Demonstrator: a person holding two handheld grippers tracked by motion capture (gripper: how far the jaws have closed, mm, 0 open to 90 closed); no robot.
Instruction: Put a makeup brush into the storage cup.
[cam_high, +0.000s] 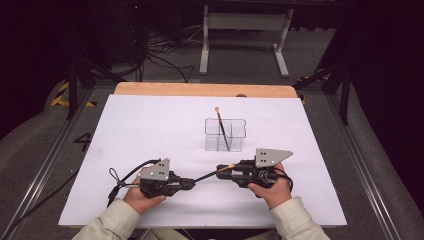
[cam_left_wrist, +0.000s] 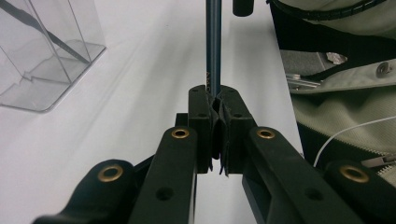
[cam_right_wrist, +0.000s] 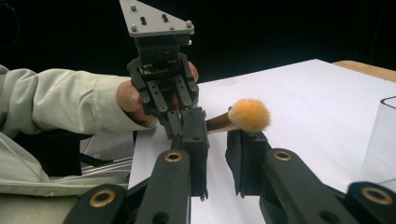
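A slim makeup brush (cam_high: 210, 175) with a dark handle and a fluffy orange tip spans the gap between the two tongs, low over the white tabletop (cam_high: 150, 125). The left tongs (cam_left_wrist: 214, 100) pinch its handle end tight. The right tongs (cam_right_wrist: 217, 133) stand apart, the bristle tuft resting just above their gap. Beyond them a clear box (cam_high: 225, 134) holds another brush (cam_high: 221, 127).

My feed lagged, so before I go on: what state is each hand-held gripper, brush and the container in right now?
Left hand-held gripper: shut on the loose brush's dark handle.
Right hand-held gripper: open, jaws apart by the bristle end.
Loose brush: lifted off the table, bristles toward the right hand-held gripper.
Clear container: upright, holding a second brush.
Second brush: leaning inside, bristles up.
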